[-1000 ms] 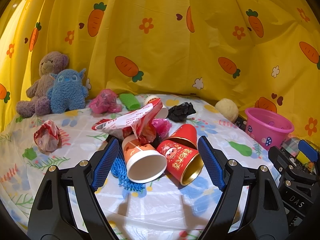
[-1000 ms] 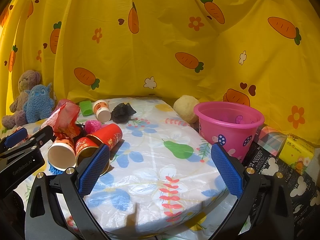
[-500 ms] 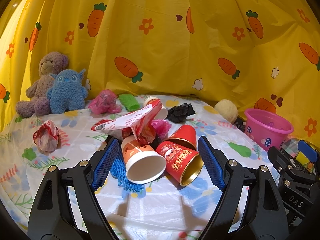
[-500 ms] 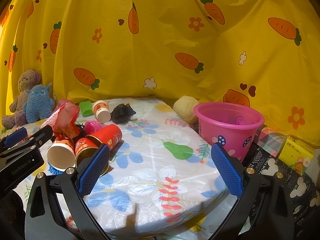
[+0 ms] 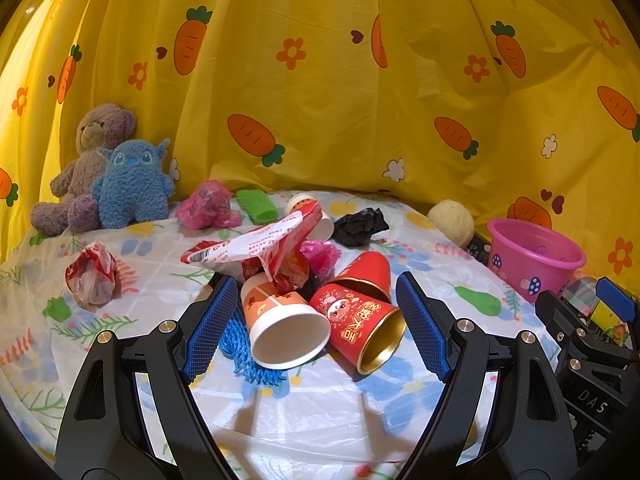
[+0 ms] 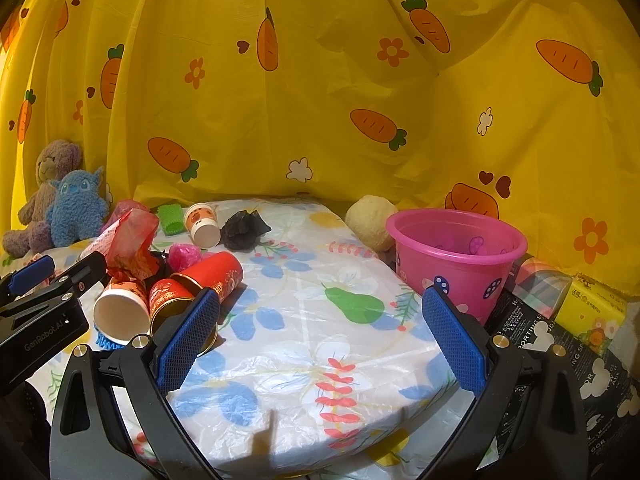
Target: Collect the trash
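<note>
A pile of trash lies mid-table: an orange-and-white paper cup [image 5: 282, 328] on its side, two red cups [image 5: 360, 322], a torn red-and-white wrapper [image 5: 264, 246], pink plastic [image 5: 320, 254] and a blue mop-like piece [image 5: 236, 344]. My left gripper [image 5: 316, 332] is open, its blue pads on either side of the cups, just in front of them. My right gripper [image 6: 322, 342] is open and empty over the table's front right. A pink bucket [image 6: 454, 258] stands at the right edge. The pile [image 6: 160, 292] also shows in the right wrist view.
Farther back lie a crumpled black bag [image 5: 360, 226], a small paper cup [image 6: 202, 224], a green piece [image 5: 256, 206], pink wrap [image 5: 206, 210] and a red-white wad [image 5: 92, 272]. Two plush toys [image 5: 108, 172] and a cream ball [image 5: 450, 218] sit by the yellow curtain. Boxes [image 6: 588, 308] stand right of the bucket.
</note>
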### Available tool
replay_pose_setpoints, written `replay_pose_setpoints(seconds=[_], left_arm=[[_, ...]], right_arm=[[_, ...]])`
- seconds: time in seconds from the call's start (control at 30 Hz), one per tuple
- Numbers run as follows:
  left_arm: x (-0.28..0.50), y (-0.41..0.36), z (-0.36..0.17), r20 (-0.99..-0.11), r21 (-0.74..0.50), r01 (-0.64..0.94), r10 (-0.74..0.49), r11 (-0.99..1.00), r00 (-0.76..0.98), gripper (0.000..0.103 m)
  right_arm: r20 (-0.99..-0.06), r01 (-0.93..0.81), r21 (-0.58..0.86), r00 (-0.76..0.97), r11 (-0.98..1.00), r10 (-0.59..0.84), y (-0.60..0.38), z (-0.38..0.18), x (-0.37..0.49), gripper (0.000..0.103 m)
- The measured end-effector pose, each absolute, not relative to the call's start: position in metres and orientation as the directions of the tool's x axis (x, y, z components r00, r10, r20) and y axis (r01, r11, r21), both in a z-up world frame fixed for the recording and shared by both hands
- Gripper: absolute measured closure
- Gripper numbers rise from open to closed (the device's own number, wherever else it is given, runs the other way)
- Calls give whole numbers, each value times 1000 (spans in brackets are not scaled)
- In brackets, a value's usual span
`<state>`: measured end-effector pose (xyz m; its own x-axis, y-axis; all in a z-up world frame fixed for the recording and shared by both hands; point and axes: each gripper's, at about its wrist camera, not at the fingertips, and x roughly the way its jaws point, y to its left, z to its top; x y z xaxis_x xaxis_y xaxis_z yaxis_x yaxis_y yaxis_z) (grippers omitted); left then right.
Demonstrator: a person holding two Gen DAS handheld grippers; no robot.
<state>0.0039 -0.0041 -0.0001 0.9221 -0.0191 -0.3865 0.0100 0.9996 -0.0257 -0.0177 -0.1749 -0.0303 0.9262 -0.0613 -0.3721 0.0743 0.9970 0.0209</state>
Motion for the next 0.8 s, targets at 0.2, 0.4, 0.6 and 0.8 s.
replay_pose_setpoints(seconds=[0.2, 0.4, 0.6, 0.8], left_arm=[[4, -5, 0, -387, -25, 12, -21, 1000, 922, 23], [4, -4, 0, -385, -26, 12, -21, 1000, 923, 23], [6, -6, 1, -386, -25, 13, -22, 1000, 922, 23], [5, -5, 1, -386, -25, 13, -22, 1000, 922, 23]], right_arm=[[-372, 75, 20, 926, 997, -62, -175, -31, -17, 5], [-371, 75, 19, 927, 997, -62, -175, -31, -16, 5], [-371, 75, 19, 926, 997, -63, -176, -32, -16, 5], [-370, 75, 18, 927, 997, -63, -177, -31, -15, 5]])
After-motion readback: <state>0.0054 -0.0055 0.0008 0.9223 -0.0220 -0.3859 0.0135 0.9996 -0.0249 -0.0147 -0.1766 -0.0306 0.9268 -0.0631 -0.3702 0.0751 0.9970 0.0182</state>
